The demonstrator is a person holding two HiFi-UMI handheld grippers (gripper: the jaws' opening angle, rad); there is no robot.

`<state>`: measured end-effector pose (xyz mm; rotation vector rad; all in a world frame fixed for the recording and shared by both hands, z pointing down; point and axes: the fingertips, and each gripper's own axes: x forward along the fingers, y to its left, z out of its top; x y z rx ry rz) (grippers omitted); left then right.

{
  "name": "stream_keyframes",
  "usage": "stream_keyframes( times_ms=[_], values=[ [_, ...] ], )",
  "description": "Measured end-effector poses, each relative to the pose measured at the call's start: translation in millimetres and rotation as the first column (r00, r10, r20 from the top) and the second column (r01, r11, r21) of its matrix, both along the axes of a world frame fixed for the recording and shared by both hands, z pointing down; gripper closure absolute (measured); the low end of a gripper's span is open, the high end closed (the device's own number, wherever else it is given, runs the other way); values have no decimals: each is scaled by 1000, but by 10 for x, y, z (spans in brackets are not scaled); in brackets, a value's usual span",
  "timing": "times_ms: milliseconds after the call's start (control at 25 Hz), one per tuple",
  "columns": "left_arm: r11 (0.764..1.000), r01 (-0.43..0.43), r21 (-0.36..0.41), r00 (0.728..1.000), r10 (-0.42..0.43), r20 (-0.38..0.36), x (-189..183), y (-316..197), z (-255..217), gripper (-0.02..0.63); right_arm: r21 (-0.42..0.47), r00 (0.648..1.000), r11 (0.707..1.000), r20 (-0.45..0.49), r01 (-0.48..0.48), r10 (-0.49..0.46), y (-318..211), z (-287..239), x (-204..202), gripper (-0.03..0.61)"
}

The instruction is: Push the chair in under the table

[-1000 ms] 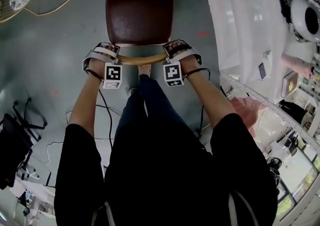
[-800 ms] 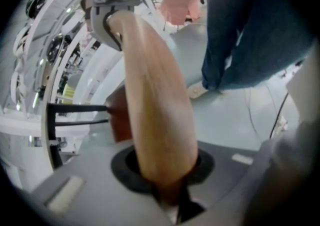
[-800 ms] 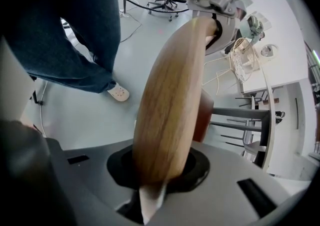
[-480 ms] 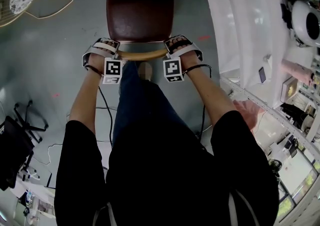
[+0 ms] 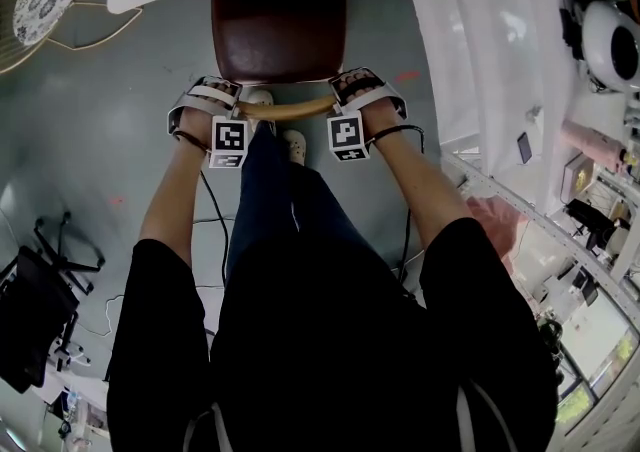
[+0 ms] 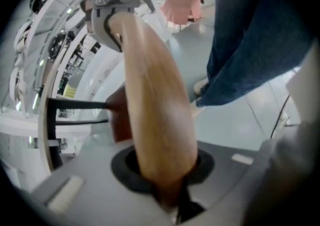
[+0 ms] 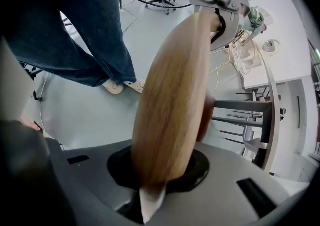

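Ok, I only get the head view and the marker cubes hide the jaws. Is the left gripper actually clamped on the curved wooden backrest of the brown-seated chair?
Observer: Yes. In the left gripper view the left gripper has its jaws closed on one end of the curved light wooden backrest.
Operator: And the right?
Observer: Same. The right gripper view shows the right gripper clamped on the opposite end, with wood filling the gap between its jaws.
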<state>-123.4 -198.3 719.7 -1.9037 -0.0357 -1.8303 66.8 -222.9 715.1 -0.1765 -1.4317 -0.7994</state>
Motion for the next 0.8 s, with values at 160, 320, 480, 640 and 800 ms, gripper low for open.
stream_keyframes(
  times_ms=[160, 320, 480, 640, 800],
  values=[
    [1000, -6, -8, 1000, 6, -2, -4, -78, -12, 523, 0, 1000, 1000, -4, -10, 10, -80, 1, -2, 500],
    [1000, -5, 2, 1000, 5, -3, -21, -212, 4, 523, -5, 1000, 1000, -16, -19, 19, -197, 11, -13, 500],
    [1000, -22, -4, 1000, 22, 3, -47, -305, 4, 522, -15, 999, 1000, -30, -20, 20, -288, 14, -19, 500],
    [999, -50, -8, 999, 50, -2, -50, -307, 35, 525, -21, 999, 1000, -33, -18, 18, -299, 14, -17, 500],
    [999, -53, -14, 999, 53, -13, -44, -288, 30, 526, -25, 999, 999, -40, -24, 23, -286, 24, -16, 500]
  ],
)
